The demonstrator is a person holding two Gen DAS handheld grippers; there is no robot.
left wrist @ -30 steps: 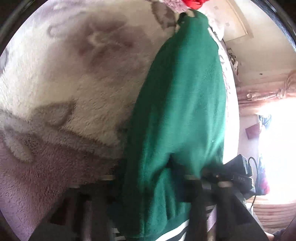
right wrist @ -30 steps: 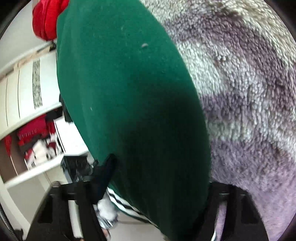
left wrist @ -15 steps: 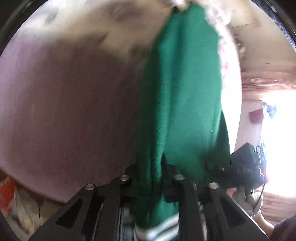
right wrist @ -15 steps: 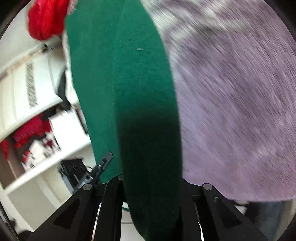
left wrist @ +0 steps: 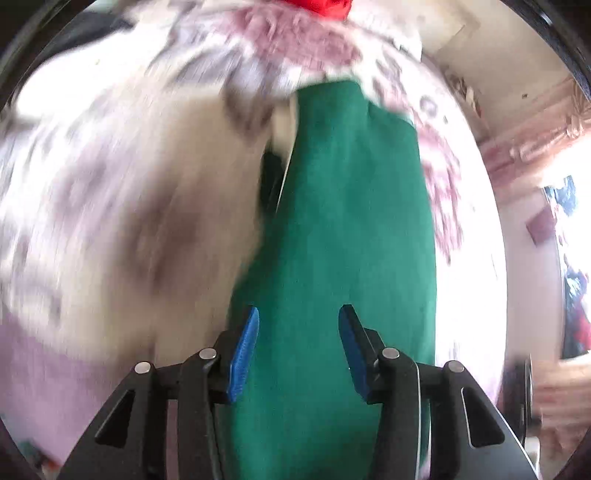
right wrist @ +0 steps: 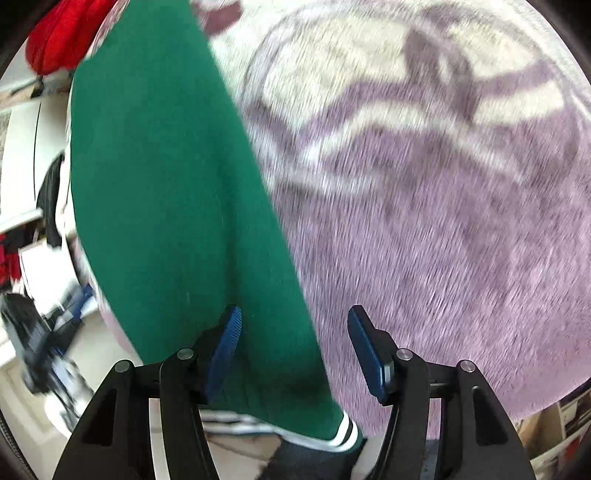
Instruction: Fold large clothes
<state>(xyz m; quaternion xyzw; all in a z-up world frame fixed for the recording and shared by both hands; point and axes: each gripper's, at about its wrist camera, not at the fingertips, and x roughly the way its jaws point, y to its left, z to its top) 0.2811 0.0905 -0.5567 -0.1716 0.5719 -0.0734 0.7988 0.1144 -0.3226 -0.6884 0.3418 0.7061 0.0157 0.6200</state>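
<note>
1. Left wrist view, nearest the lens: the left gripper [left wrist: 298, 325] shows both blue pads [left wrist: 244, 350] with clear space between them. Half a second ago those jaws were pinched on a bunched fold of the green garment [left wrist: 343, 229]; now they are opening, and the cloth lies beneath the gap rather than being pressed by either pad.

2. Right wrist view, nearest the lens: the right gripper [right wrist: 293, 328] tells the same story. Its jaws are opening; the left pad sits over the garment's edge, the right pad over the purple and cream fleece blanket [right wrist: 443, 221]. Nothing is clamped.

3. Further out in both views, the green garment [right wrist: 162, 177] lies as one long narrow band along the blanket, its striped white cuff [right wrist: 347, 434] at the near end below the right gripper. A second ago it hung from both jaws as a draped sheet; now it lies on the blanket.

4. Farthest away, a red item [left wrist: 325, 5] lies beyond the band's far end, apart from it.

5. My reading: a lengthwise fold has just been set down and released. What probably remains is folding the long band across itself, which calls for a fresh grip at one end.
</note>
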